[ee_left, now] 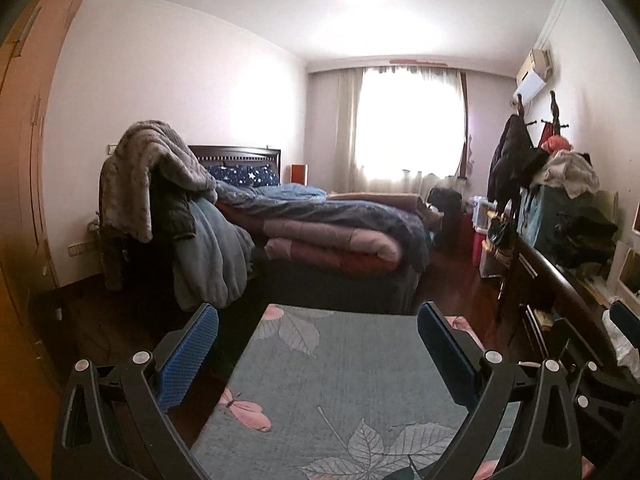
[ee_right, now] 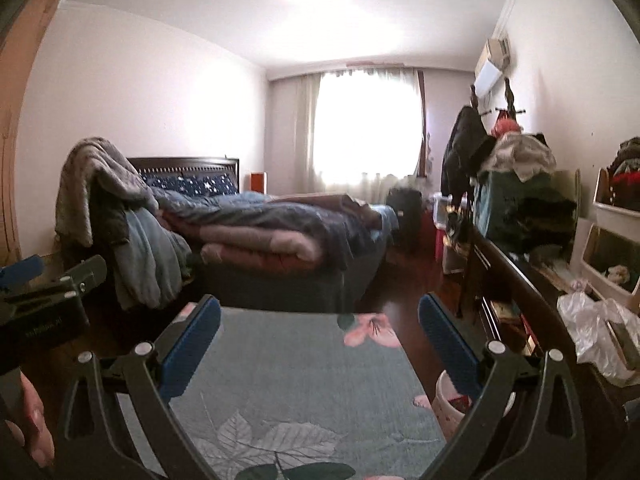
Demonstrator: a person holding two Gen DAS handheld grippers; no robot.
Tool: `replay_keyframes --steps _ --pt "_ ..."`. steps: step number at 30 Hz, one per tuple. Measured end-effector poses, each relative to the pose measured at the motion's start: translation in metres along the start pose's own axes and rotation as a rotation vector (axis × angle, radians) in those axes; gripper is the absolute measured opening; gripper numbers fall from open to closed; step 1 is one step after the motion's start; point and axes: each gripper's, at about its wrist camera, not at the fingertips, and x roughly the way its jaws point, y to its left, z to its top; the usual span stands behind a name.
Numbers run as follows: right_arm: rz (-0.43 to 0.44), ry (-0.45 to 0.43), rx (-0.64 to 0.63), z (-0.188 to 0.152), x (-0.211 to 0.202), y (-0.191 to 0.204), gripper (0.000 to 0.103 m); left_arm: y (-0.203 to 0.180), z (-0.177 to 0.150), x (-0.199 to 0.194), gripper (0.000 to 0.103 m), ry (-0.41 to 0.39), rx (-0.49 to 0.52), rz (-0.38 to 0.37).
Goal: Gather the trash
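Both grippers, left gripper and right gripper, hang open and empty; plastic bag on the worktop awaits collecting.

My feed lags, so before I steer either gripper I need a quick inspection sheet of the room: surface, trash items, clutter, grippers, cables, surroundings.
Surface: teal leaf-print rug over dark wood floor.
Job's things: crumpled clear plastic bag on the dark wooden desk; small white bin on the floor beside the desk.
Clutter: heaped clothes on the desk; blankets piled on the bed.
Grippers: left gripper jaws wide apart, holding nothing; right gripper the same.
Cables: nothing seen.
Surroundings: bright curtained window, wall air conditioner, coat rack, wardrobe at left.
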Motion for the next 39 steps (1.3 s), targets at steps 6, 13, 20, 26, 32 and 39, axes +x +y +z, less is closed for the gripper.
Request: replay_keyframes --steps 6,13,20,26,32,39 --pt "0.000 -0.046 -0.008 0.009 -0.026 0.004 0.100 0.010 0.005 -0.023 0.099 -0.031 -0.028 -0.023" --pt "0.012 -0.040 -0.012 0.007 -0.035 0.006 0.100 0.011 0.006 -0.037 0.099 -0.046 -0.027 -0.014" --pt "0.008 -0.056 -0.017 0.006 -0.044 0.009 0.100 0.009 0.004 -0.044 0.099 -0.059 -0.021 -0.018" --pt "0.007 -0.057 -0.021 0.005 -0.045 0.009 0.100 0.013 0.003 -0.042 0.099 -0.046 -0.044 -0.021" --pt "0.007 -0.045 -0.022 0.005 -0.046 0.011 0.100 0.019 0.001 -0.038 0.099 -0.024 -0.065 -0.016" --pt "0.005 -0.049 -0.030 0.005 -0.048 0.011 0.100 0.019 0.002 -0.041 0.099 -0.036 -0.069 -0.022"
